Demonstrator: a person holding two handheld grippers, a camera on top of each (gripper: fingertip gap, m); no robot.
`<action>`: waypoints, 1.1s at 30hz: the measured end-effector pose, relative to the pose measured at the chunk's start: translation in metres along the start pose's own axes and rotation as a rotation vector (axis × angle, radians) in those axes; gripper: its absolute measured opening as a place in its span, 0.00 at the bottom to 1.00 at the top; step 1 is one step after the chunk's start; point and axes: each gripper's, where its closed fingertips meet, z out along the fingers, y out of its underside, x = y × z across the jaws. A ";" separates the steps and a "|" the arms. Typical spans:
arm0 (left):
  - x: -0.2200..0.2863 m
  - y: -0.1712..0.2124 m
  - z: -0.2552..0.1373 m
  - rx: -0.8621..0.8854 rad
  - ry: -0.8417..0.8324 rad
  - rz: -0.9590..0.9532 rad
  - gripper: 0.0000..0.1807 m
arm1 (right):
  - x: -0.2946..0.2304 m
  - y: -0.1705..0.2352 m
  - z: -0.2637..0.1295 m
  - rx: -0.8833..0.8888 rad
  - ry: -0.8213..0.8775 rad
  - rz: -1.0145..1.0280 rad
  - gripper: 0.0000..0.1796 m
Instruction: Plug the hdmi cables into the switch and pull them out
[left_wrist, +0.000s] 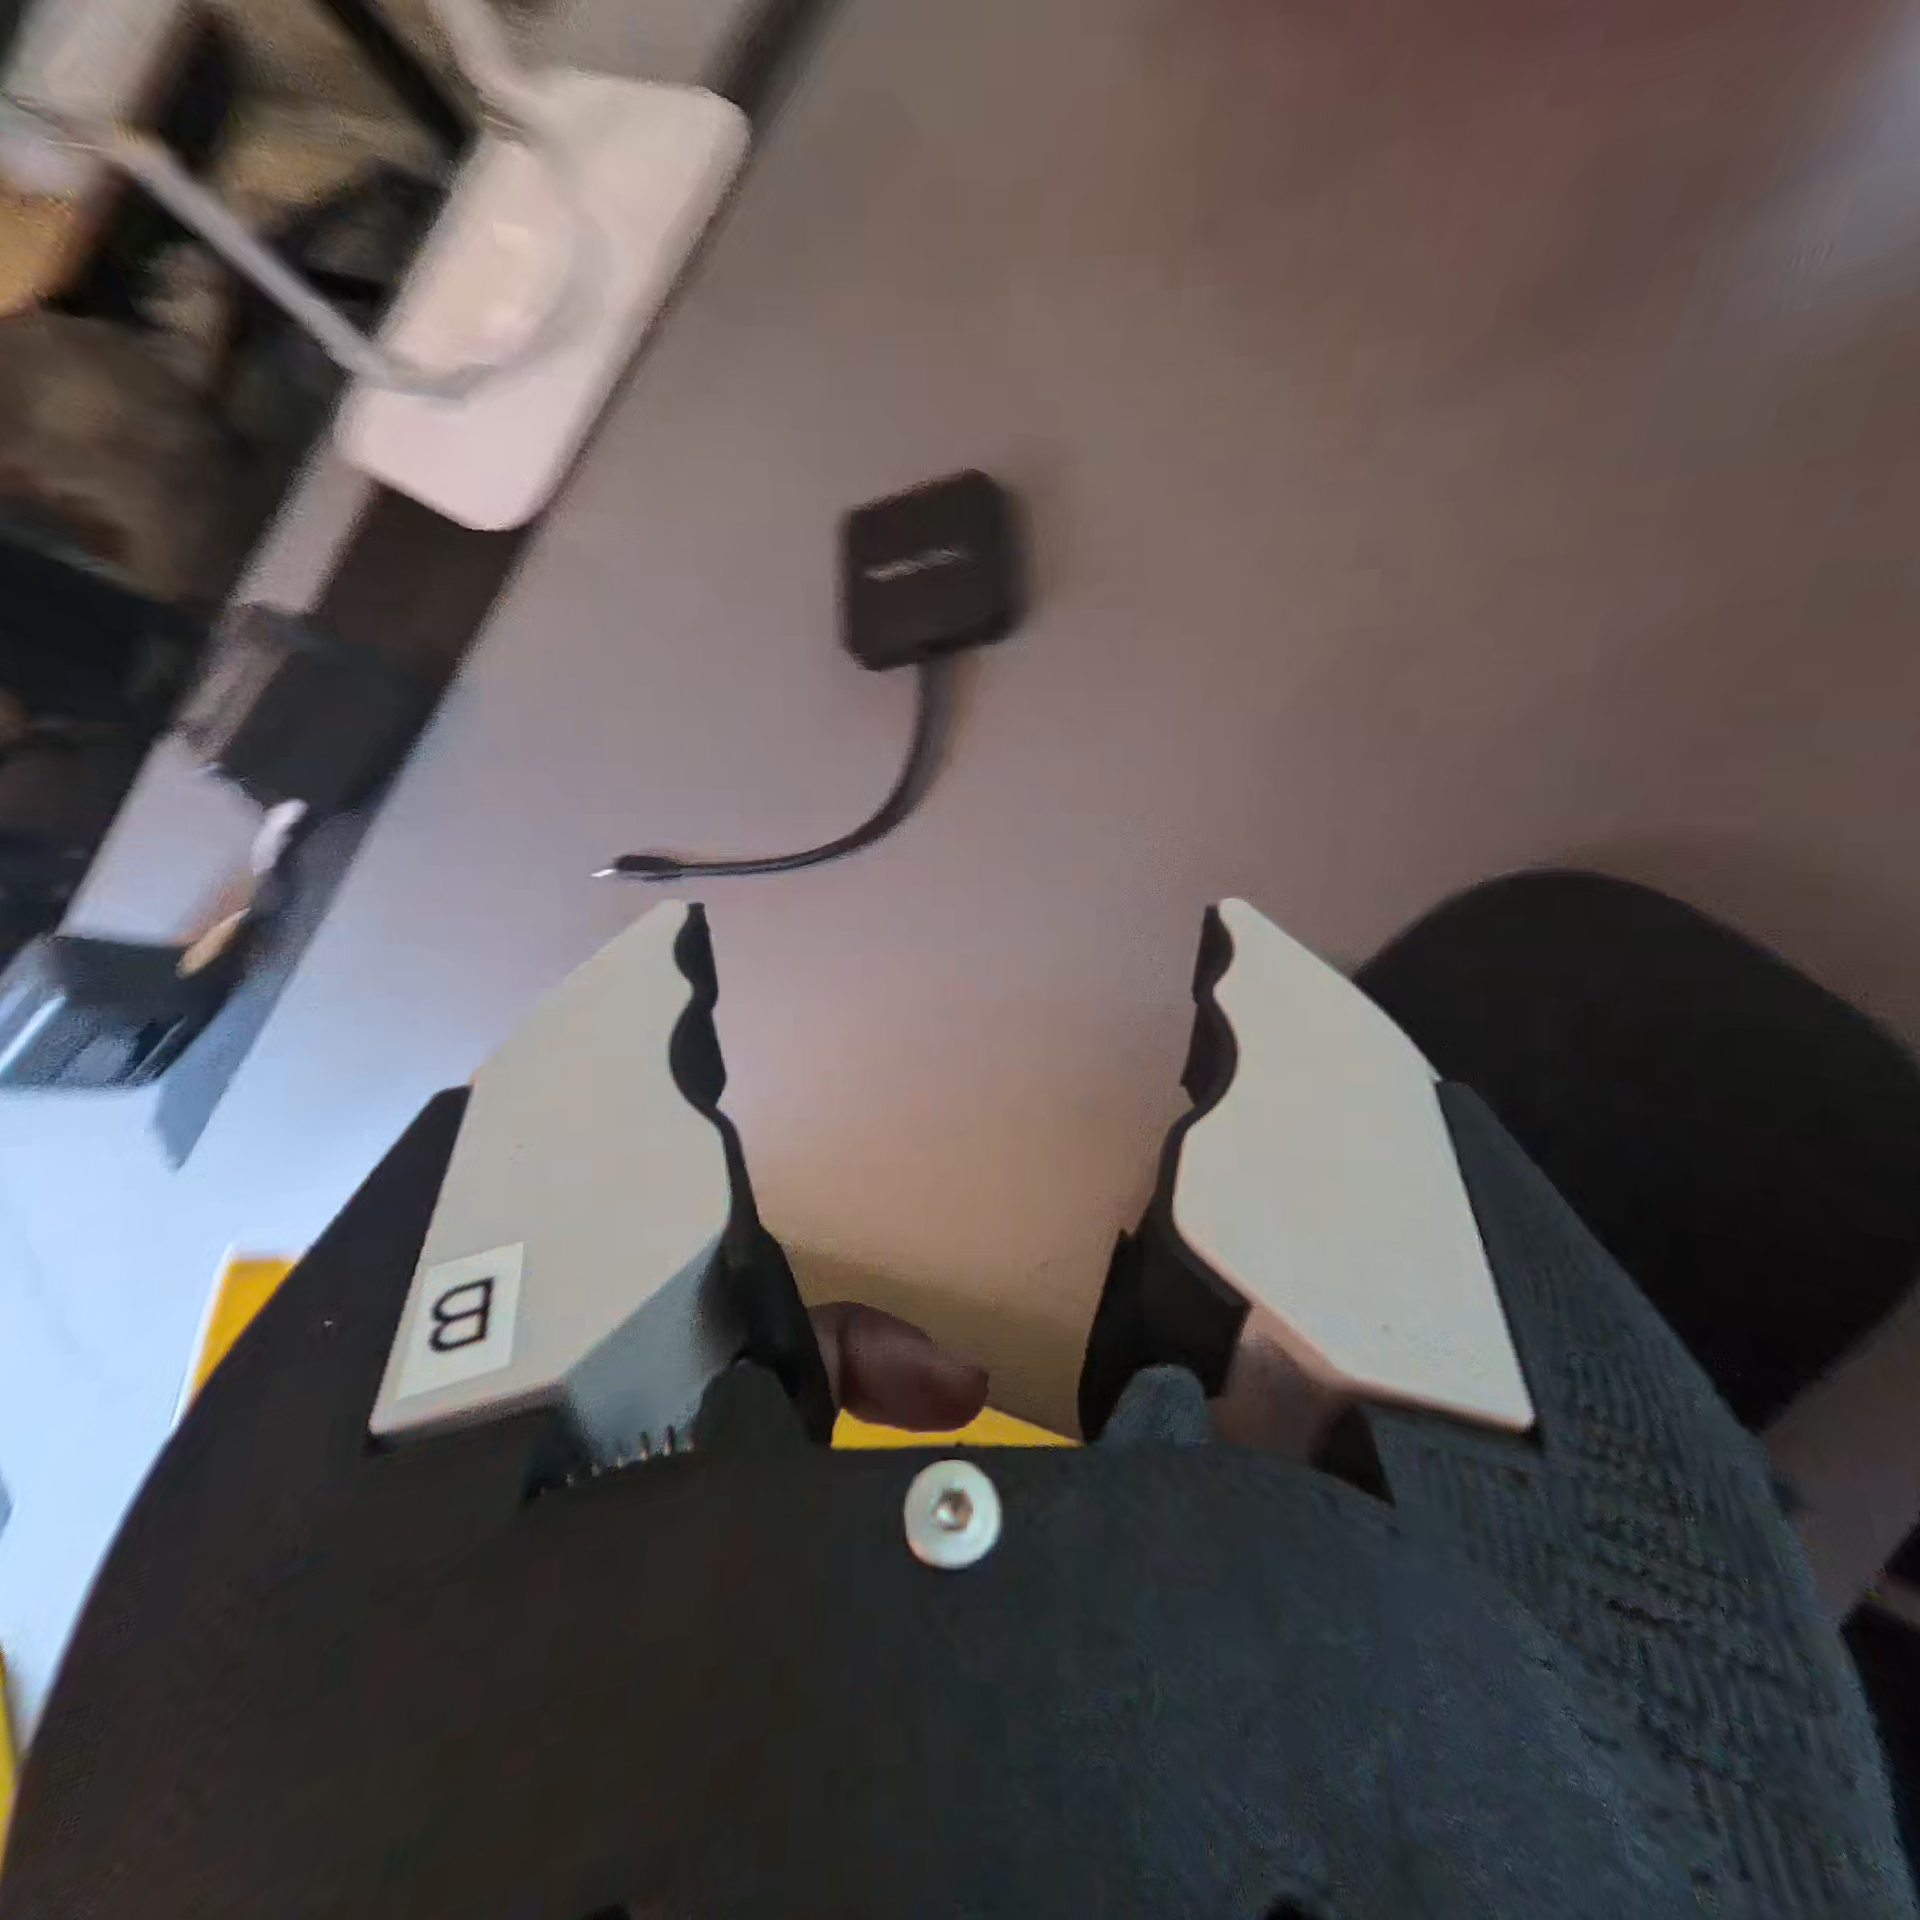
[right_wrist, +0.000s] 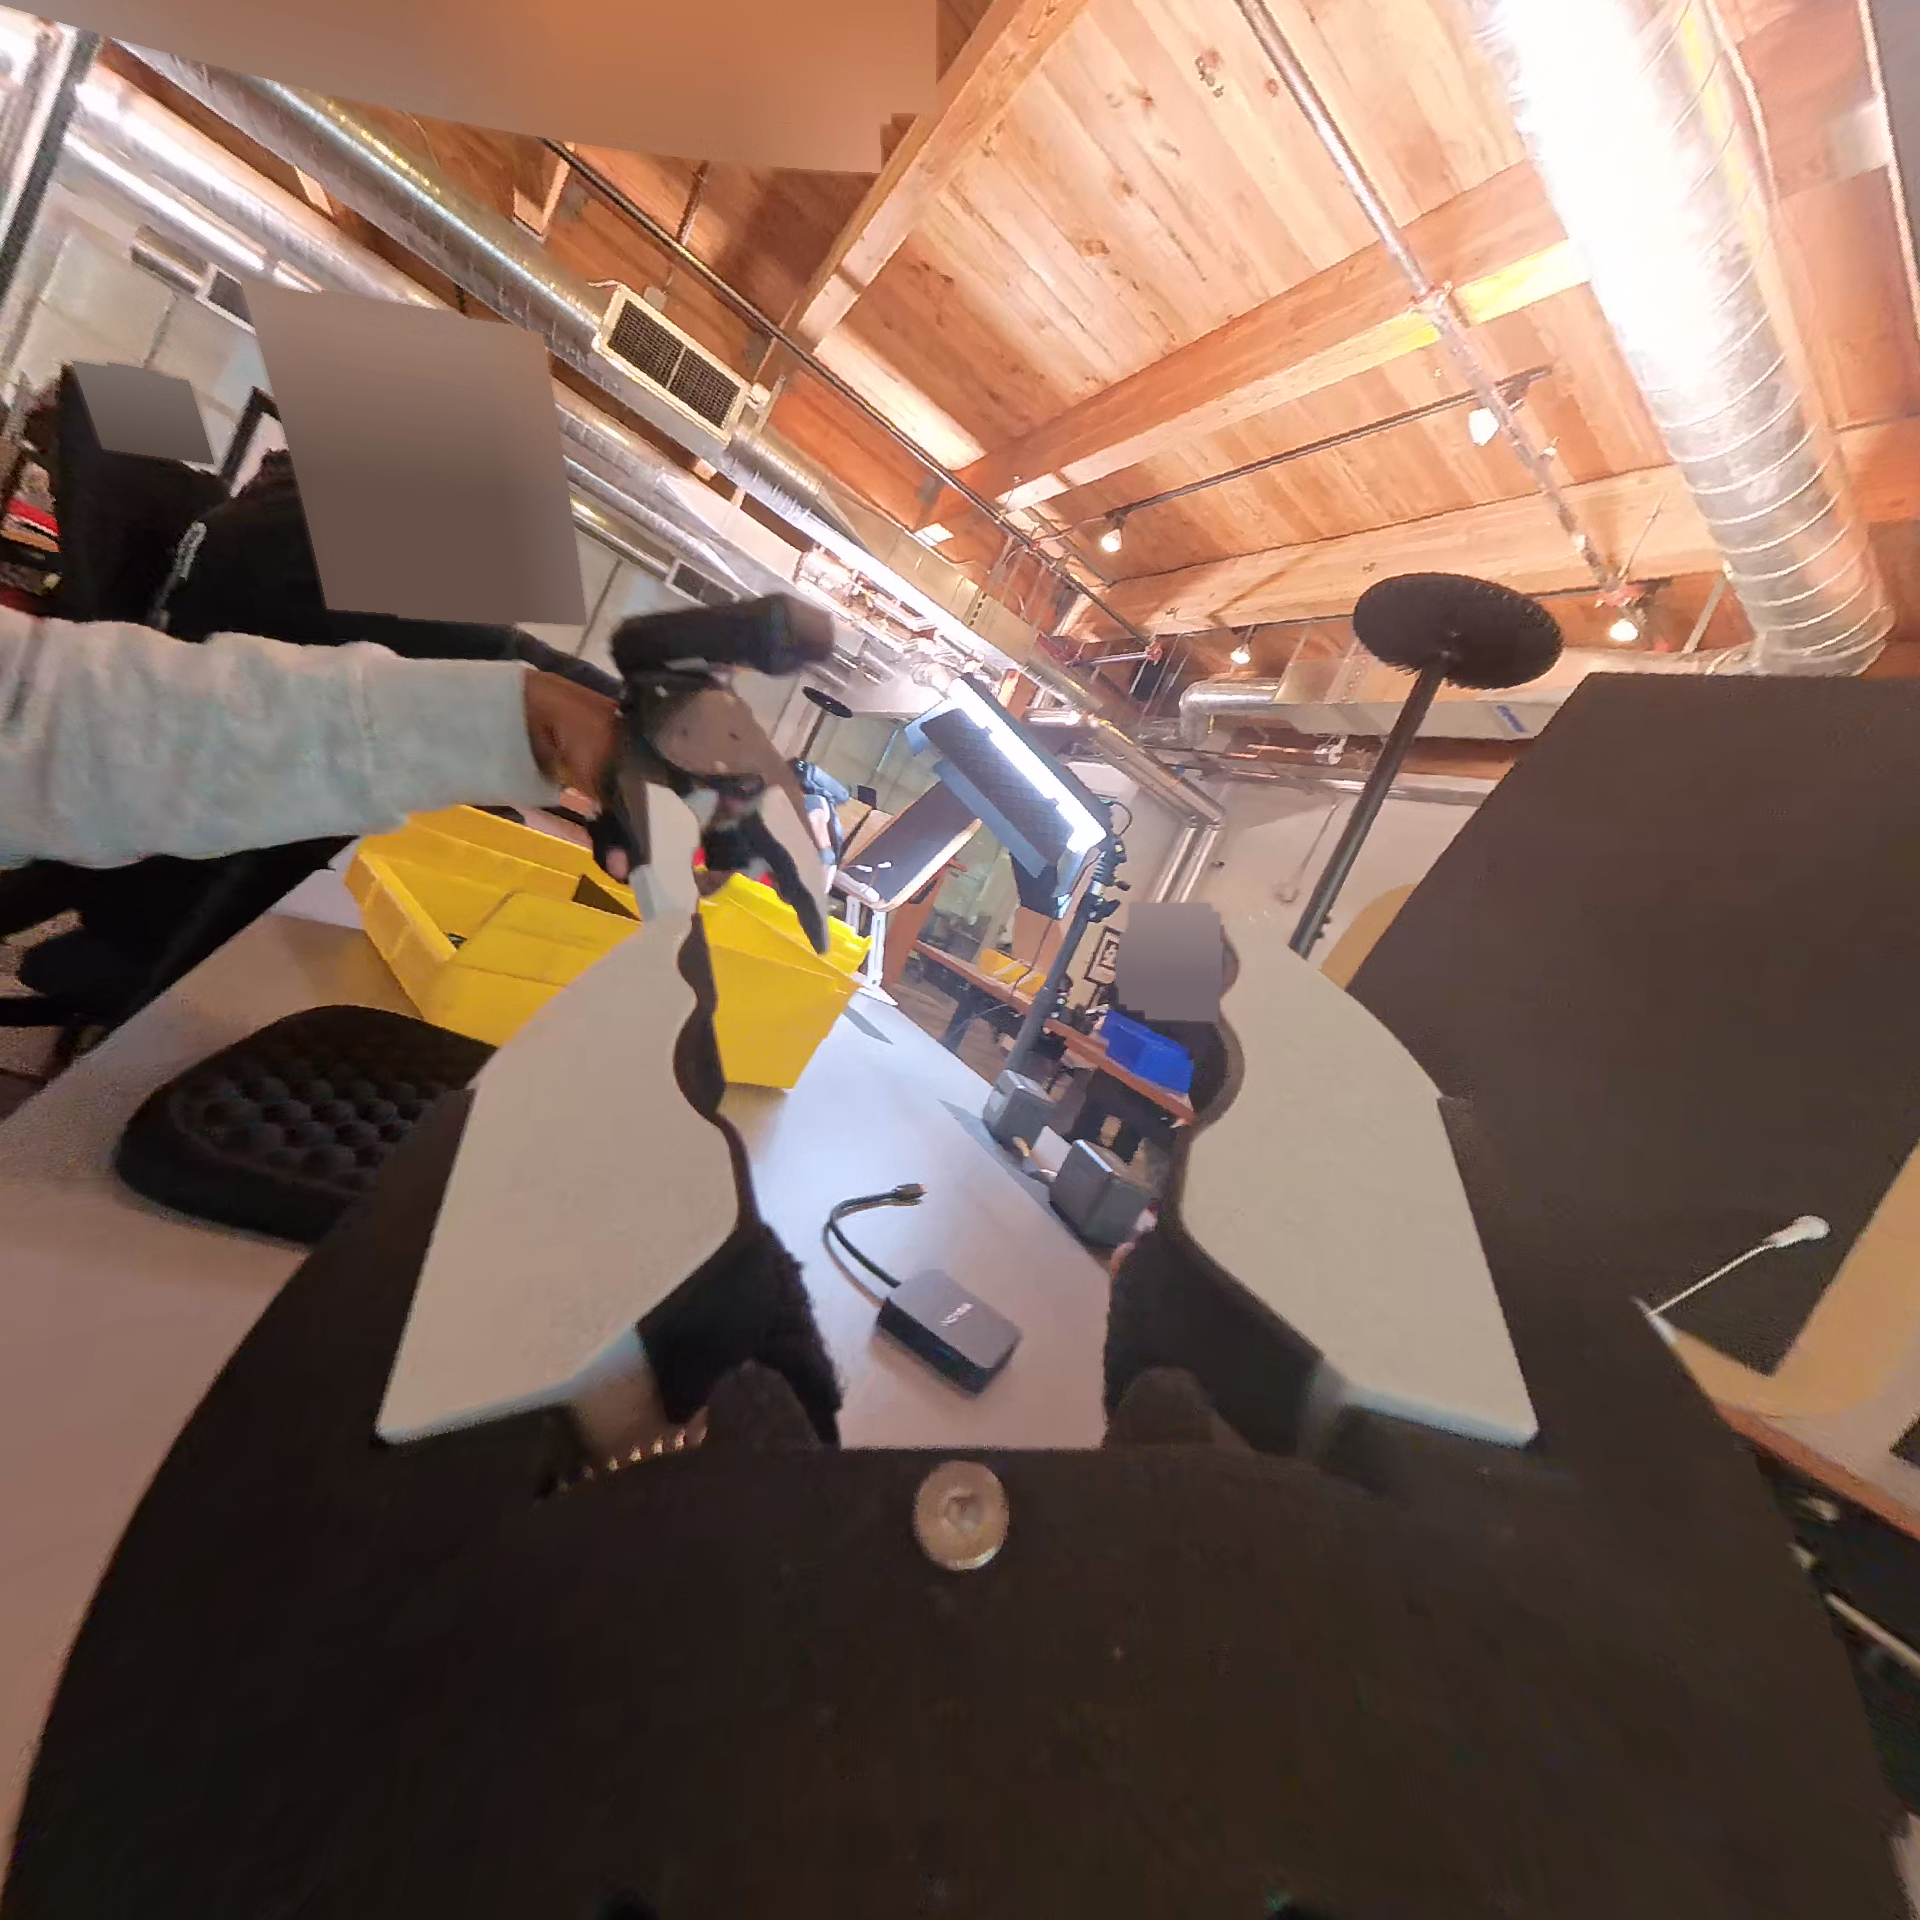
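Observation:
The switch (left_wrist: 925, 566) is a small black box lying flat on the grey table, with a short black lead (left_wrist: 831, 847) curling off to a small plug. It also shows in the right wrist view (right_wrist: 948, 1328). My left gripper (left_wrist: 953, 914) is open and empty, held above the table short of the switch. My right gripper (right_wrist: 961, 935) is open and empty, raised over the table with the switch low between its fingers. The right wrist view also shows the left gripper (right_wrist: 732, 914) farther off, held by a hand in a pale sleeve. I see no separate HDMI cable.
A black dimpled cushion (right_wrist: 291, 1112) lies on the table's left, also in the left wrist view (left_wrist: 1621, 1122). Yellow bins (right_wrist: 499, 935) stand behind it. A white monitor stand base (left_wrist: 540, 312), grey boxes (right_wrist: 1112, 1184) and a black board (right_wrist: 1662, 987) border the table.

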 end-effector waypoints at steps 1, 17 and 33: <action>0.007 -0.002 0.012 -0.043 0.051 0.039 0.48 | -0.001 0.001 0.000 0.000 -0.006 0.016 0.50; -0.012 0.027 0.151 -0.361 0.328 -0.065 0.17 | -0.004 0.004 -0.001 -0.028 -0.031 -0.012 0.49; -0.130 -0.023 -0.052 -0.006 -0.177 0.006 0.02 | 0.000 0.007 -0.002 -0.052 -0.006 -0.055 0.49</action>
